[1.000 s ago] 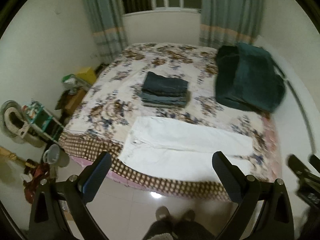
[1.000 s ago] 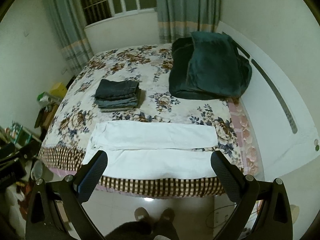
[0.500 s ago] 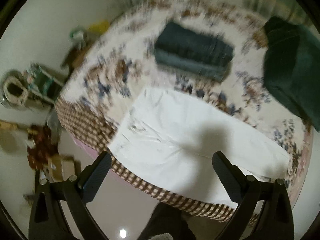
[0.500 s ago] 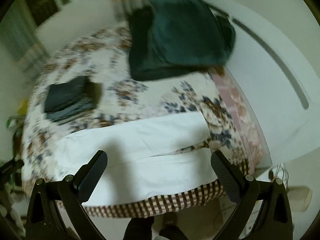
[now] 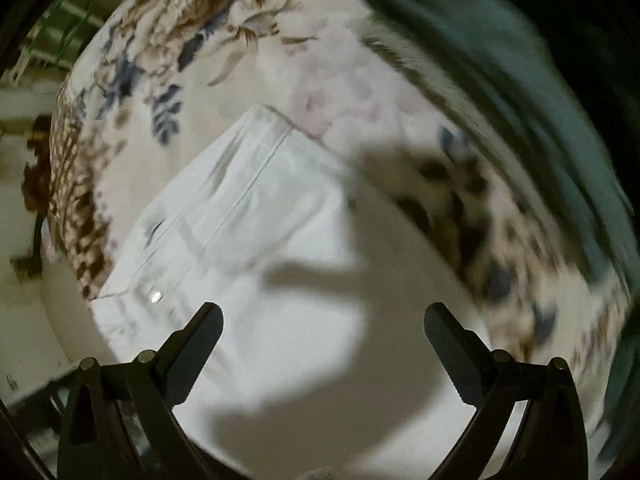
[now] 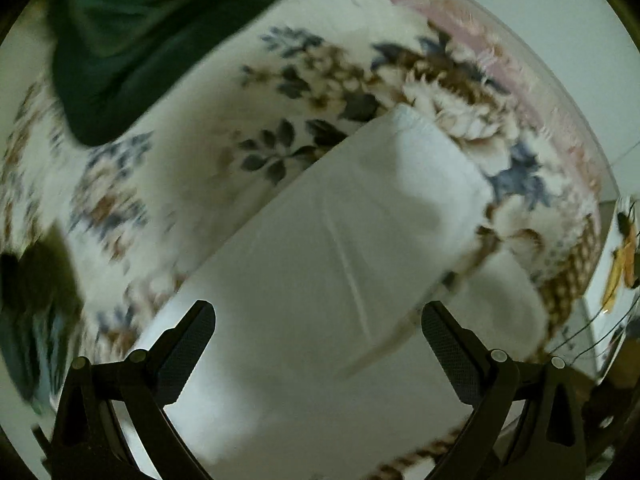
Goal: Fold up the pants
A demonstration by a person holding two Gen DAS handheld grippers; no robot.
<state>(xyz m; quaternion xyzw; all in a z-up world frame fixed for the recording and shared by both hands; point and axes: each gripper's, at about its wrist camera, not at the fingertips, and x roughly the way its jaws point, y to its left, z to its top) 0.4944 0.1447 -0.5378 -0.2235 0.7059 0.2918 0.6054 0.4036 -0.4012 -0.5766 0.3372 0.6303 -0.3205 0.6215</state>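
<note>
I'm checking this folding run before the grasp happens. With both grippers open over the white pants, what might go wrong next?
The left gripper is open above the waist of the white pants, near the metal button; a finger closing on the button may slip. The right gripper is open over the stacked leg ends, so it may pinch only the top layer. The pants overhang the bed edge, so a missed grip might let them slide off.

Floral bedspread [image 6: 192,168] covers the bed; its edge carries a brown checked border [image 5: 76,208]. A dark green blanket [image 6: 132,40] lies on the bedspread toward its far side. A dark folded stack [image 6: 36,280], blurred, sits at the bedspread's left.
</note>
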